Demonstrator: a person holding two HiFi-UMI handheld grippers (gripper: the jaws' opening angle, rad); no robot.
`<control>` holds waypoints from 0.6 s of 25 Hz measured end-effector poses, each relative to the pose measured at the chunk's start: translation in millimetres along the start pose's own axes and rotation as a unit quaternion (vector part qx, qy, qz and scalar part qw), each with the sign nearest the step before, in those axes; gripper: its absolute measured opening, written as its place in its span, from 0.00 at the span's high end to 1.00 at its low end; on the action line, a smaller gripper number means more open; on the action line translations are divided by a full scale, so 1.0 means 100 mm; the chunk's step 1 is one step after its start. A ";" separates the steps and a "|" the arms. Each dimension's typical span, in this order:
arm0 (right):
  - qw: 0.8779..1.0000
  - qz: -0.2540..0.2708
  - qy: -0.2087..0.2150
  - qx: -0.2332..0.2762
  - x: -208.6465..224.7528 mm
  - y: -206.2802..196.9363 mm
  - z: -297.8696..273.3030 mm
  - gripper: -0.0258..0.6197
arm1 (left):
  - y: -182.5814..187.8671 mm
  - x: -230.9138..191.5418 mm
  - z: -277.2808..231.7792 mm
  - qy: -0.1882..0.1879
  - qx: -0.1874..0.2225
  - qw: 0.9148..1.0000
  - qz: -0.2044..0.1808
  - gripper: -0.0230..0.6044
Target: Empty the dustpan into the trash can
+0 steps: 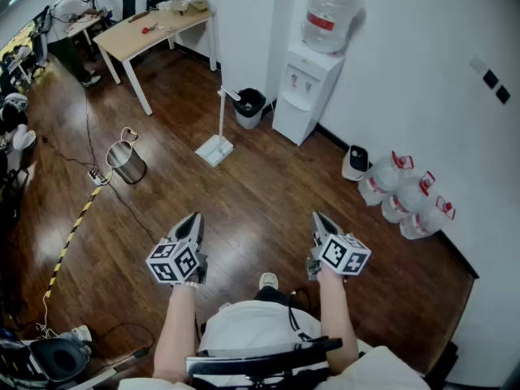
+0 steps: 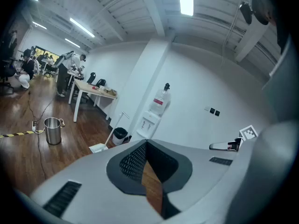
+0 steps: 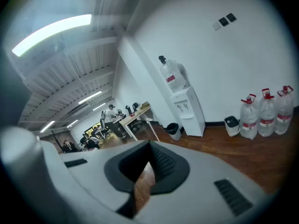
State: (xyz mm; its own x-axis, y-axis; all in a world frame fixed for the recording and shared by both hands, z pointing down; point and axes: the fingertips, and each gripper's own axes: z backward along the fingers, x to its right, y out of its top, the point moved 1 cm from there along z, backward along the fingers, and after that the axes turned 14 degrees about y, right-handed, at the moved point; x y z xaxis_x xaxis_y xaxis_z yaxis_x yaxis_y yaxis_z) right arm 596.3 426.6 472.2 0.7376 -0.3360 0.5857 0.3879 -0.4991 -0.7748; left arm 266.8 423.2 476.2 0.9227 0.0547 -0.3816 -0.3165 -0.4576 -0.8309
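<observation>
while both hands are held out low over the wood floor (image 1: 268,189), neither carries anything. left tongs (image 1: 194,217): jaws pressed together, tips meeting, nothing between them; its own view shows the same pair (image 2: 146,143) with just a sliver of floor behind. right tongs (image 1: 318,216): jaws also together and empty, same in the right gripper view (image 3: 149,144). both point forward and slightly down, side by side and well apart, with the person's shoe (image 1: 267,281) on the floor between the forearms.

the dustpan (image 1: 214,149) is white, sits flat on the floor toward its far edge, long handle standing up, well ahead of both tongs and untouched; also seen in the left gripper view (image 2: 98,147). the trash can (image 1: 249,106) is black with a dark liner, just beyond the dustpan at the floor's far edge by the wall, beside the white water dispenser (image 1: 305,88); seen too at (image 2: 120,134) and (image 3: 173,129).

a steel bucket (image 1: 127,162) stands on the floor's left side next to a cable. striped tape (image 1: 70,234) runs along the left edge. spare water jugs (image 1: 405,195) and a small white bin (image 1: 355,162) line the right wall. a wooden surface (image 1: 154,29) sits at the far left corner, with a person (image 1: 71,6) working behind it.
</observation>
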 end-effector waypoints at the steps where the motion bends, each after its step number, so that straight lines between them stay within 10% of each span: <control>1: 1.000 0.001 0.001 -0.001 0.02 0.01 -0.02 0.95 | 0.01 0.01 -0.02 0.001 0.000 1.000 -0.001 0.98; 15: 0.998 0.025 0.037 -0.033 0.32 0.30 -0.52 0.95 | 0.13 0.11 -0.35 0.039 0.016 0.999 0.002 0.98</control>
State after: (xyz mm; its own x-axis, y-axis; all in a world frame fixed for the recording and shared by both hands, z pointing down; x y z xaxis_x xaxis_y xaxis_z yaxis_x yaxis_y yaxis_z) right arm 602.5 359.6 479.9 0.7106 -0.4192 0.5652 0.3134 -0.5306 -0.7876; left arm 280.2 386.6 475.1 0.9352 -0.0173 -0.3536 -0.3263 -0.4298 -0.8419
